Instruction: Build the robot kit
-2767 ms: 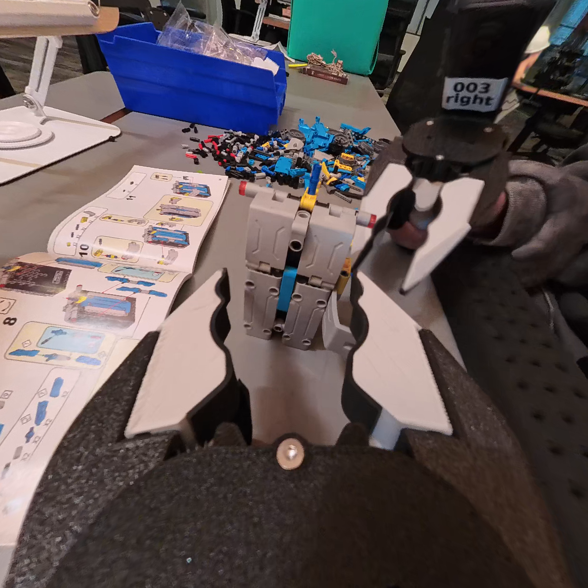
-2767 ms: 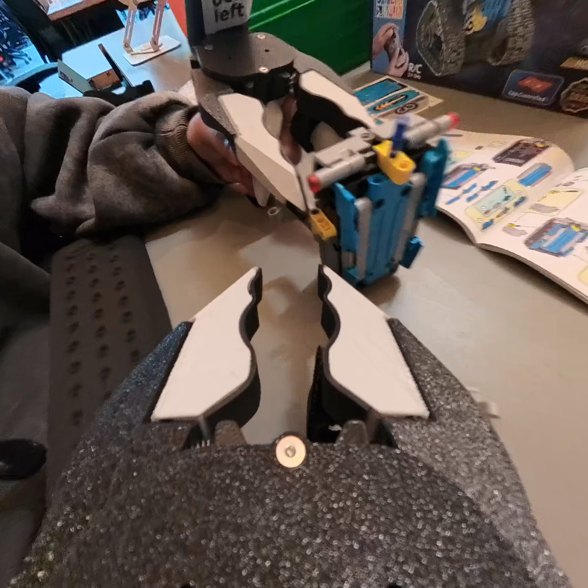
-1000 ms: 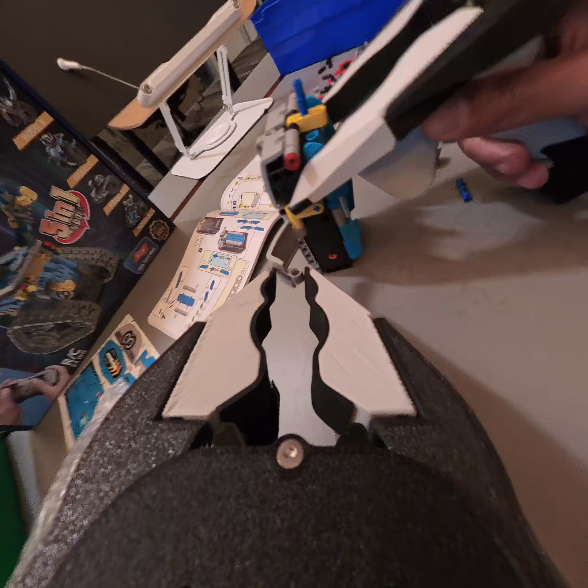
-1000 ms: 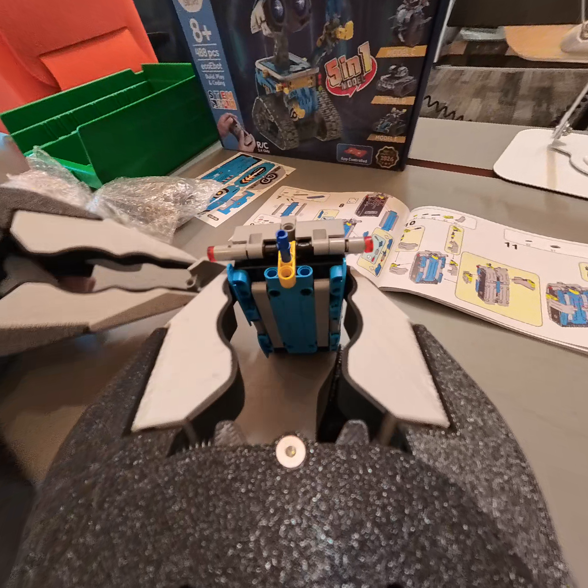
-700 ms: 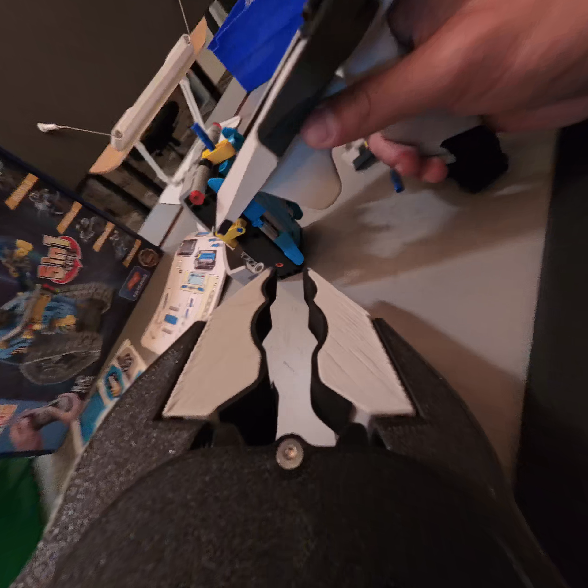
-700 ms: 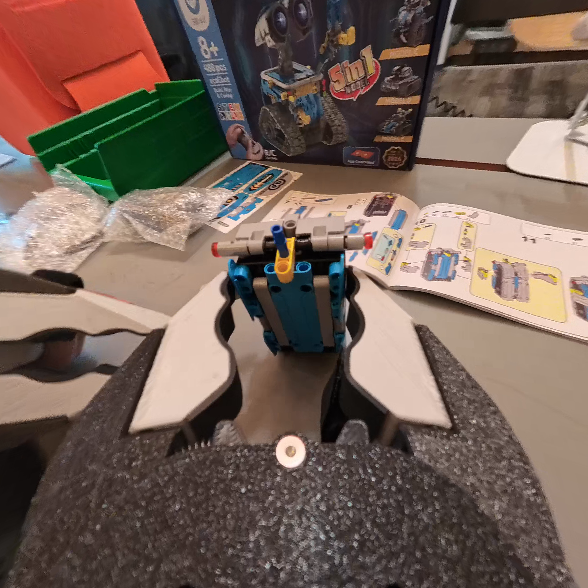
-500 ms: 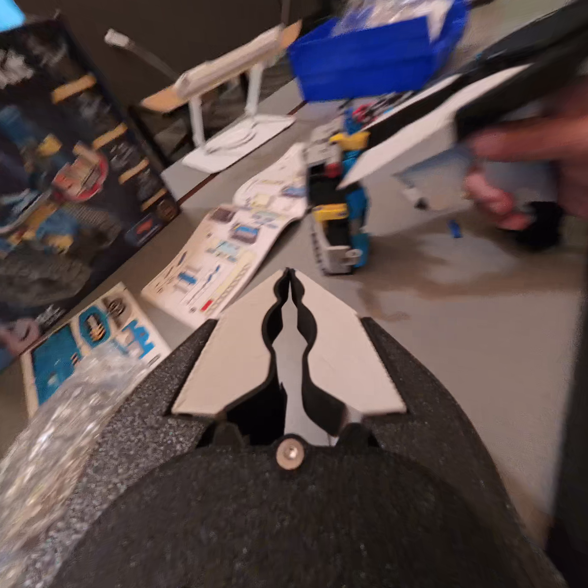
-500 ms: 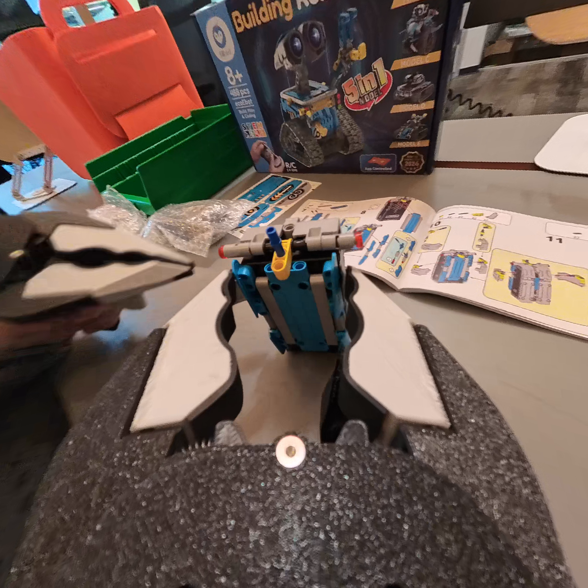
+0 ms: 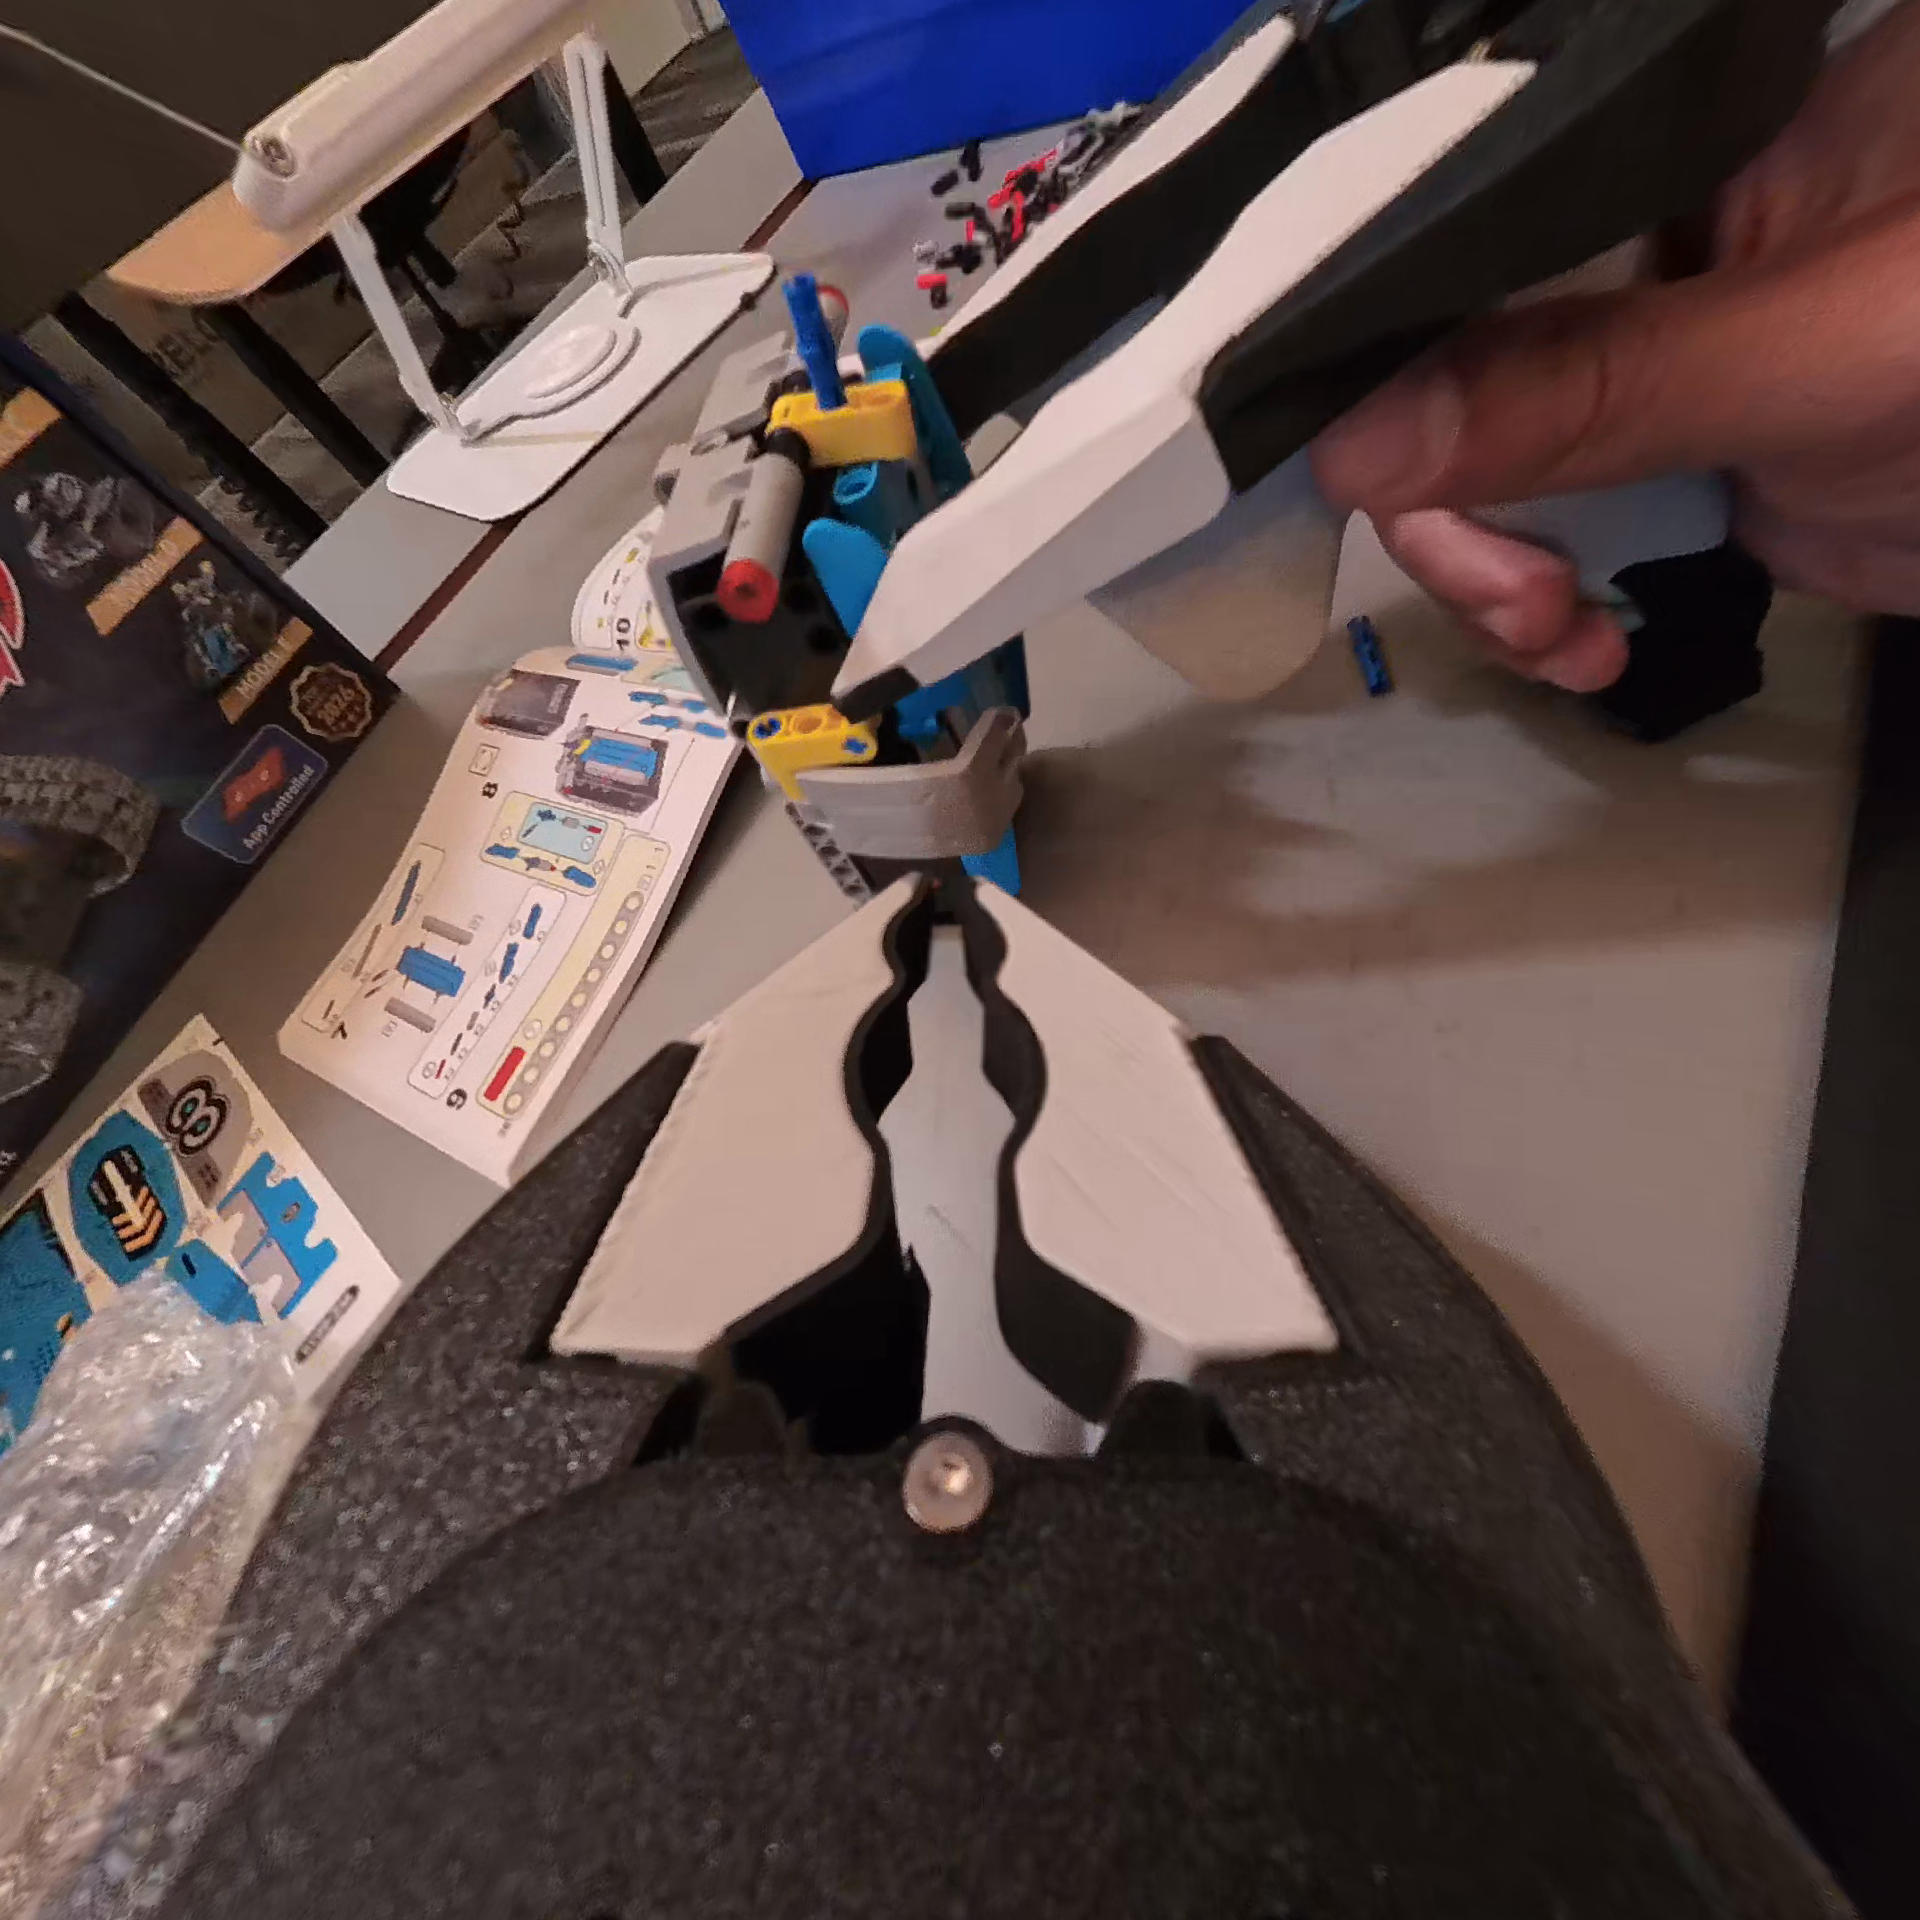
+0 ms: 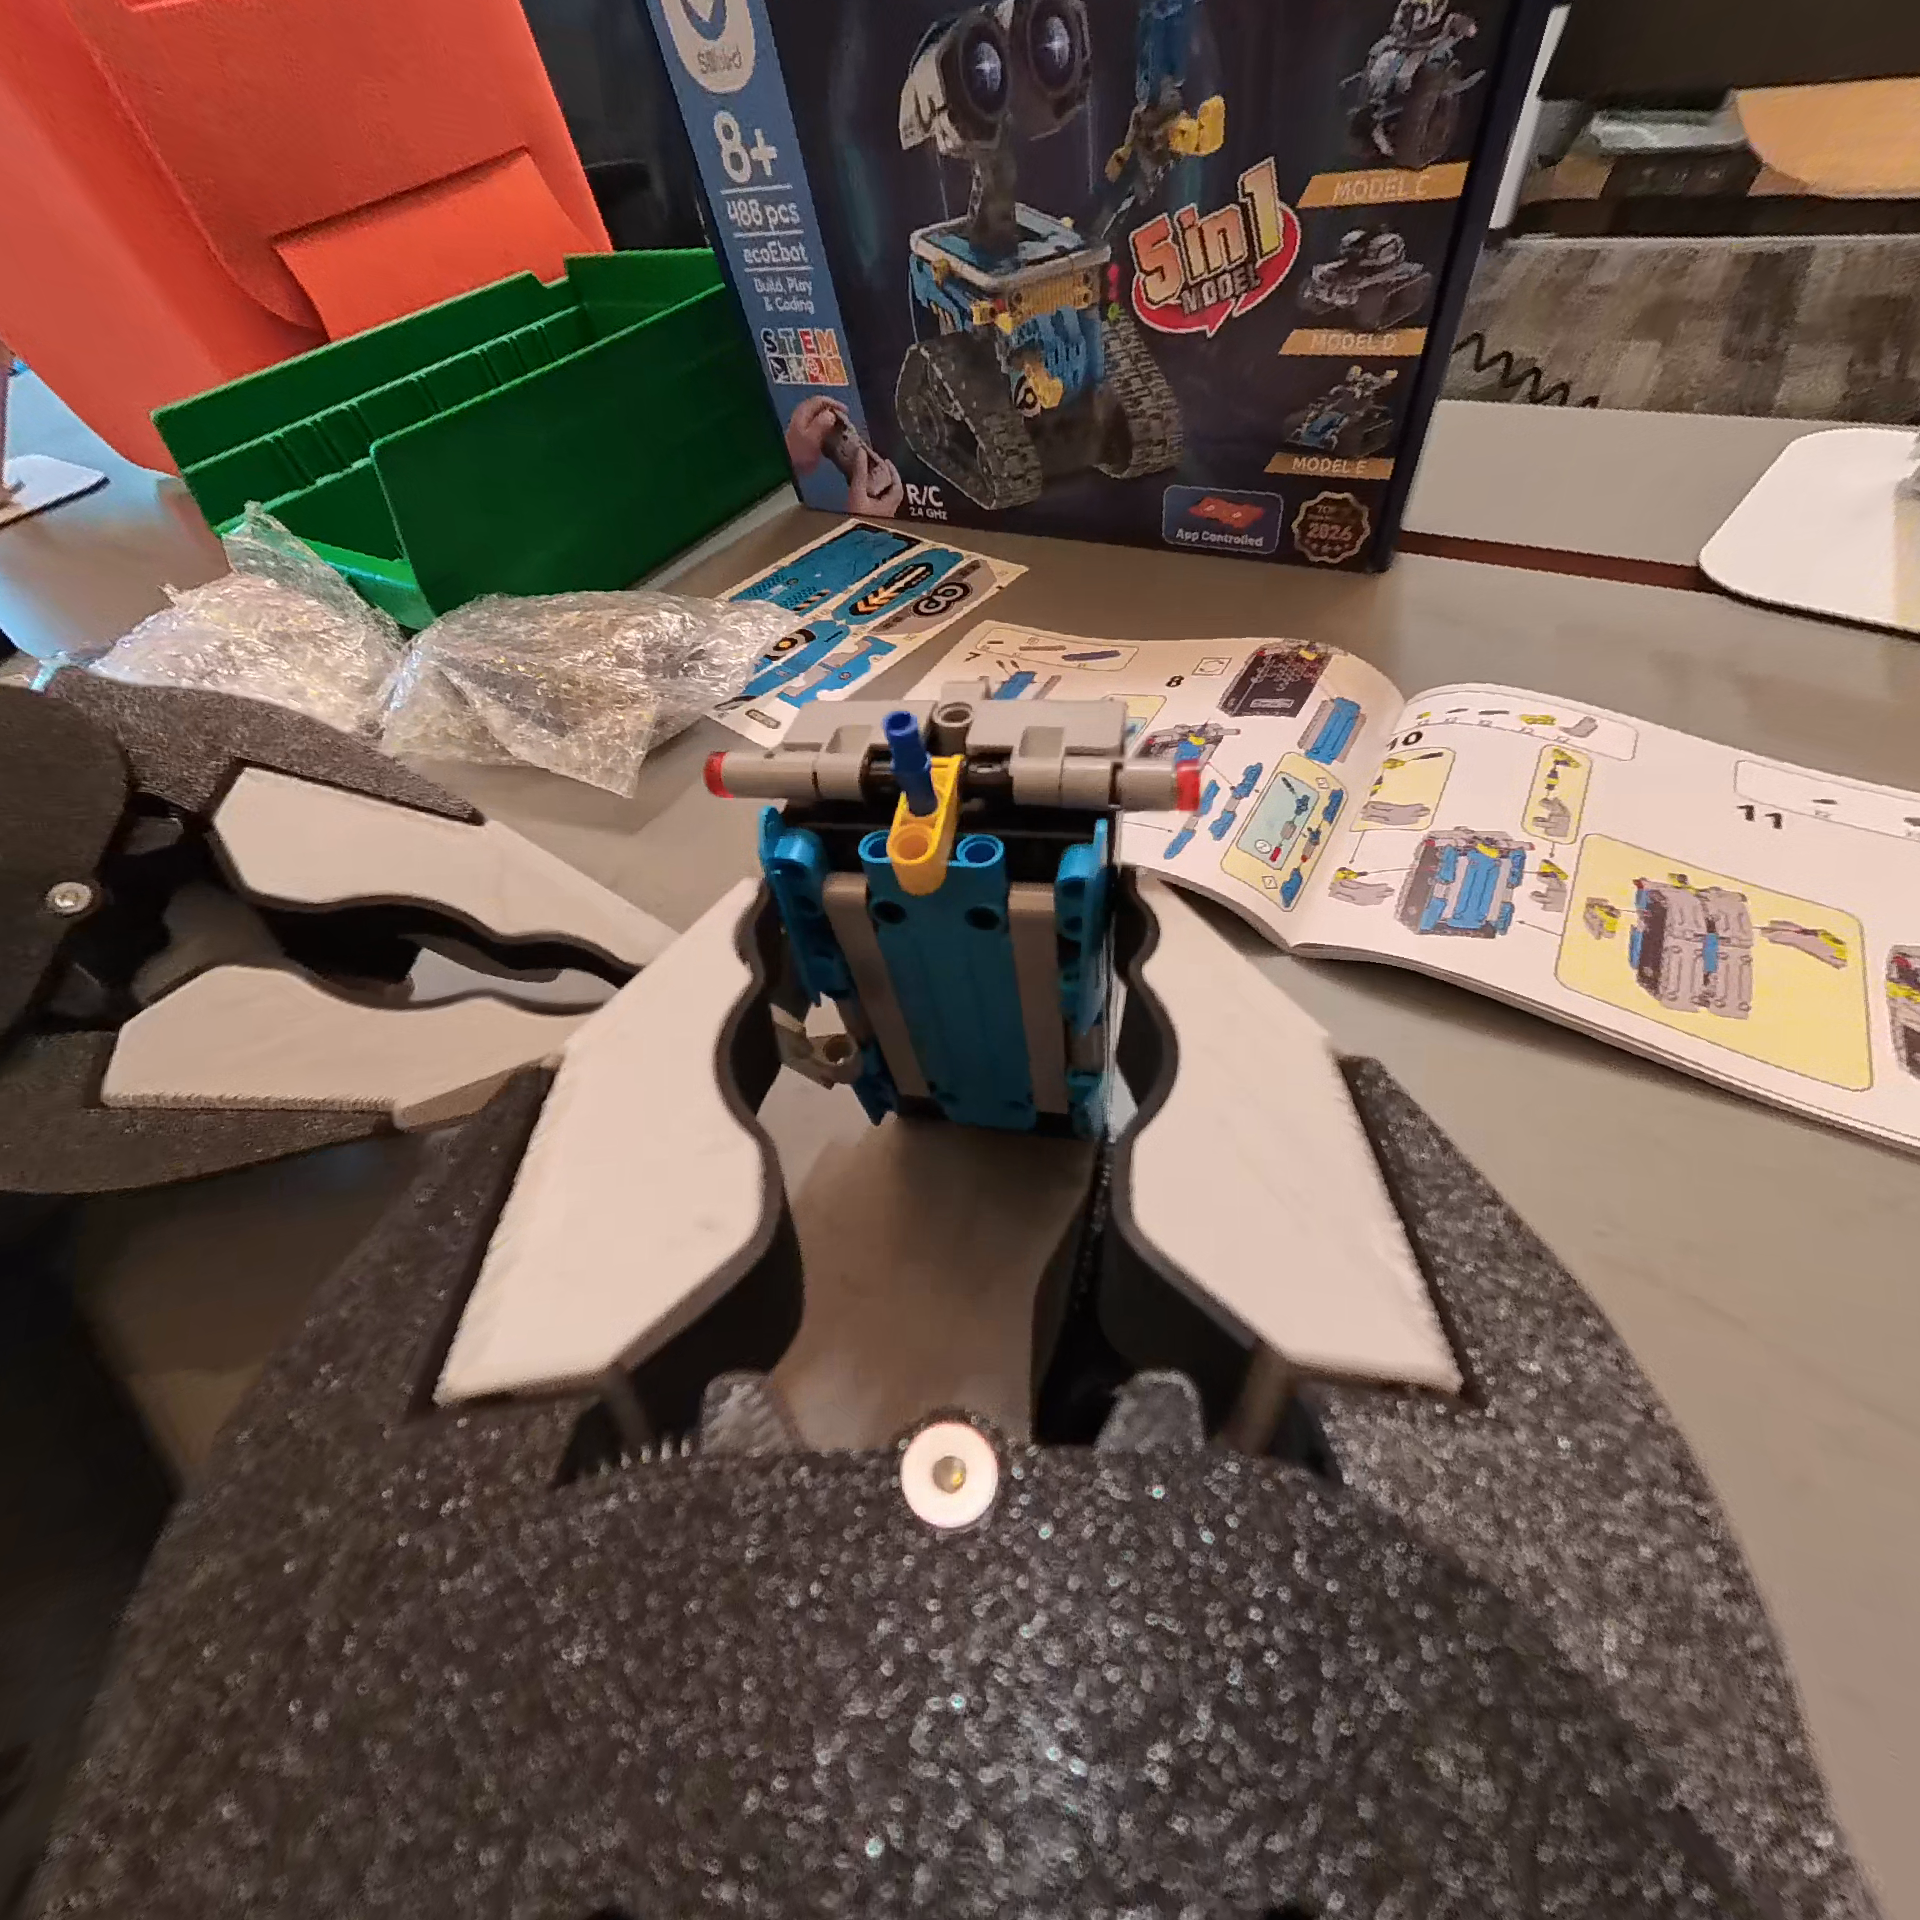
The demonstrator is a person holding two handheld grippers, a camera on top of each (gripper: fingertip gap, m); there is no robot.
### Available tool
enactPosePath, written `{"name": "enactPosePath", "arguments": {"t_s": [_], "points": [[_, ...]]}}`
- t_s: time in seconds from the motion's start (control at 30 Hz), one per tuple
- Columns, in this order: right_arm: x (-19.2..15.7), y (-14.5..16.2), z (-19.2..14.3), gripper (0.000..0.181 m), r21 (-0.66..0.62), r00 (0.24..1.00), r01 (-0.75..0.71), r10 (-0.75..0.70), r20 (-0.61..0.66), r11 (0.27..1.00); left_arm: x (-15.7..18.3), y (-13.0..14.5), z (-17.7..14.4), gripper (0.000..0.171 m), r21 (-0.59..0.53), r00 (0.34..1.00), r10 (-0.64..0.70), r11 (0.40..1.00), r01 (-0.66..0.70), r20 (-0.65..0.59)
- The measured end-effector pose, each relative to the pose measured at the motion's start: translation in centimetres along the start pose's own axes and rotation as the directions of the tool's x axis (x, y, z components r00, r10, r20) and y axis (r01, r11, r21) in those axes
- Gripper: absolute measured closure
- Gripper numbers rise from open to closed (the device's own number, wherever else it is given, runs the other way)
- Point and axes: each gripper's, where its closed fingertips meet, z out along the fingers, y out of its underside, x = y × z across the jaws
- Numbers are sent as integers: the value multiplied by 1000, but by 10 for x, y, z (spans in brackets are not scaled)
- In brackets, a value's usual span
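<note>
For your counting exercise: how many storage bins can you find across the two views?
2. A green bin stands left of the toy box; a blue bin sits beyond the loose bricks. Others may be out of view.

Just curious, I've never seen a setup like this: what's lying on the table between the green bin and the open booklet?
The right wrist view shows a sticker sheet and crumpled clear plastic bags lying there.

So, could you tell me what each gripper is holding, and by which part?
The right gripper clamps the blue-and-grey brick model by its two sides. The left gripper, nearly closed, holds nothing.
</note>
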Motion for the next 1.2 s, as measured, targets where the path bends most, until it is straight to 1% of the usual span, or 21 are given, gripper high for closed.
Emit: {"name": "enactPosePath", "arguments": {"t_s": [0.03, 0.1, 0.13, 0.17, 0.2, 0.23, 0.3, 0.37, 0.43, 0.53, 0.57, 0.7, 0.8, 0.93, 0.97, 1.0, 1.03, 1.07, 1.1, 1.2], "points": [[0, 0, 0, 117, 0, 1000, -6, 6, 3, 1000, -1, 1, -2, 155, 8, 1000, -19, 1000, 19, 3], [0, 0, 0, 117, 1, 1000, -8, 8, 3, 1000, -3, -1, -4, 124, 25, 998, -66, 998, 66, 9], [0, 0, 0, 117, 0, 1000, -6, 6, 1, 1000, -8, -3, -4, 105, 33, 995, -95, 995, 94, 31], [0, 0, 0, 117, -1, 1000, -5, 5, 0, 1000, -13, -6, -3, 93, 39, 991, -123, 992, 121, 57], [0, 0, 0, 117, -2, 1000, -3, 3, -1, 1000, -14, -10, 0, 88, 50, 988, -146, 988, 143, 53], [0, 0, 0, 117, -3, 1000, -2, 2, -1, 1000, -13, -14, 3, 87, 56, 985, -168, 985, 166, 37], [0, 1, 0, 117, -4, 1000, 2, -2, 0, 1000, -10, -19, 9, 91, 61, 981, -196, 979, 195, -3], [0, 0, 0, 117, -4, 1000, 3, -3, 4, 1000, -10, -21, 15, 101, 60, 981, -191, 980, 192, -20], [0, 0, 0, 117, -4, 1000, 4, -4, 10, 1000, -11, -21, 17, 120, 62, 989, -148, 987, 150, -29], [0, 0, 0, 118, -6, 1000, 4, -4, 18, 1000, -11, -20, 16, 123, 69, 995, -88, 993, 91, -56], [0, 0, -1, 118, -5, 1000, 4, -4, 21, 1000, -10, -19, 14, 126, 76, 995, -59, 995, 65, -82], [-4, 1, -1, 118, -6, 998, 3, -3, 61, 1000, -7, -16, 6, 127, 103, 979, 3, 994, 18, -203], [-6, 1, -1, 117, -6, 997, 2, -2, 79, 1000, -6, -14, 1, 127, 134, 943, 59, 991, -15, -327], [-9, 1, 0, 117, -5, 995, 4, -3, 102, 1000, -5, -10, -8, 128, 177, 855, 61, 983, 37, -516], [-9, 1, 0, 117, -4, 995, 5, -4, 103, 1000, -6, -7, -10, 129, 157, 835, 45, 986, 49, -548], [-9, 0, 0, 117, -5, 995, 3, -3, 102, 1000, -9, -5, -10, 127, 119, 824, -2, 989, 85, -566], [-9, 0, 0, 117, -4, 995, 0, 0, 103, 1000, -13, -5, -11, 116, 82, 817, -61, 988, 131, -573], [-8, 0, 0, 117, -3, 995, -3, 4, 102, 1000, -15, -7, -13, 101, 66, 807, -117, 980, 189, -579], [-8, 0, 0, 117, -3, 995, -4, 4, 99, 1000, -15, -10, -15, 94, 60, 800, -156, 971, 233, -580], [-8, 1, -1, 117, -6, 998, 4, -3, 68, 1000, -20, -14, -11, 92, 85, 857, -211, 956, 282, -471]]}}
